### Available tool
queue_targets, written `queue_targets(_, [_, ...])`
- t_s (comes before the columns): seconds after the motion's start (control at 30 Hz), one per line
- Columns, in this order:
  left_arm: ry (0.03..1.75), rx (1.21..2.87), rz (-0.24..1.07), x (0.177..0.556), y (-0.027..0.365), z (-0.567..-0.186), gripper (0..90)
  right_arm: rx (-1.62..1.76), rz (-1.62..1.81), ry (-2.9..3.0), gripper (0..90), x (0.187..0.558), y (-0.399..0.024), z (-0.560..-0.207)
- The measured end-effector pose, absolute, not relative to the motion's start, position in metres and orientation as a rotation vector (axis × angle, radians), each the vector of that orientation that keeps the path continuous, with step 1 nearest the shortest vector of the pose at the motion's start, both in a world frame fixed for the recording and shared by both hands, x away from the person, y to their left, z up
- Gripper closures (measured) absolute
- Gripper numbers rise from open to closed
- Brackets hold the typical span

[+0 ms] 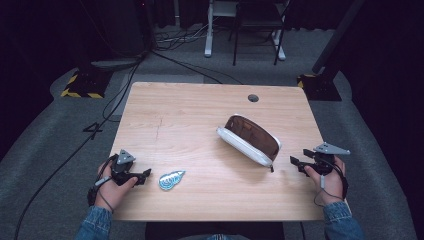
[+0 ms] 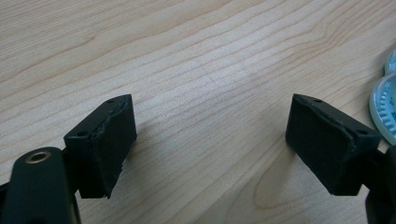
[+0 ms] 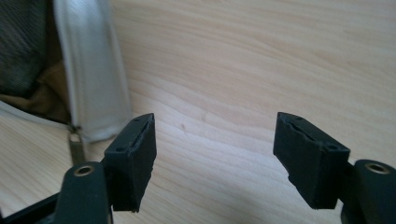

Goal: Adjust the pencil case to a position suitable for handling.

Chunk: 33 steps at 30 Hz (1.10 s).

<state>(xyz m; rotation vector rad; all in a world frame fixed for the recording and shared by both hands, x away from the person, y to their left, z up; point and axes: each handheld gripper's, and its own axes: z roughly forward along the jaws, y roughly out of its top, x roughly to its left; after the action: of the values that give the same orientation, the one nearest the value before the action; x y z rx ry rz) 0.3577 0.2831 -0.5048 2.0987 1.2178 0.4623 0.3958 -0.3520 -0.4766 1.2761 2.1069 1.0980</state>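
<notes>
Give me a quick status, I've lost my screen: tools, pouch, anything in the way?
Left tool open, empty, beside blue shell piece. Right tool open, empty, just short of pouch zipper end. Pouch unzipped, lying on table. Nothing between.

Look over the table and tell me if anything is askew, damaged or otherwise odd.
Nothing looks damaged or spilled. The white fabric pouch with brown mesh lining lies unzipped and gaping, set diagonally on the light wooden table. The small blue-and-white shell-shaped piece lies flat near the front edge, apart from it.
</notes>
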Motion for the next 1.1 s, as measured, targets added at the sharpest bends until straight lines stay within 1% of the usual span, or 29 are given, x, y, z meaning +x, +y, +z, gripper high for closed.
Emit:
queue_targets(0.4, [1.219, 2.097, 0.462, 0.358, 0.283, -0.505, 16.6, 1.190, 1.285, 2.094, 30.2, 0.387, -0.327, -0.449])
queue_targets(0.6, [1.219, 2.097, 0.462, 0.358, 0.283, -0.505, 16.6, 1.164, 1.367, 2.100, 29.0, 0.388, -0.315, -0.445])
queue_targets(0.77, [1.219, 2.096, 0.462, 0.358, 0.283, -0.505, 16.6, 1.173, 1.384, 2.095, 28.8, 0.395, -0.308, -0.446])
queue_targets(0.9, [1.219, 2.096, 0.462, 0.358, 0.283, -0.505, 16.6, 1.171, 1.376, 2.104, 31.5, 0.407, -0.302, -0.452])
queue_targets(1.03, [1.219, 2.097, 0.461, 0.358, 0.283, -0.505, 16.6, 1.146, 1.357, 2.130, 37.7, 0.415, -0.296, -0.457])
queue_targets(1.07, [1.219, 2.097, 0.462, 0.358, 0.283, -0.505, 16.6, 1.135, 1.354, 2.135, 40.5, 0.417, -0.293, -0.457])
queue_targets(1.1, [1.219, 2.097, 0.462, 0.358, 0.283, -0.505, 16.6, 1.135, 1.354, 2.135, 40.5, 0.417, -0.293, -0.457])
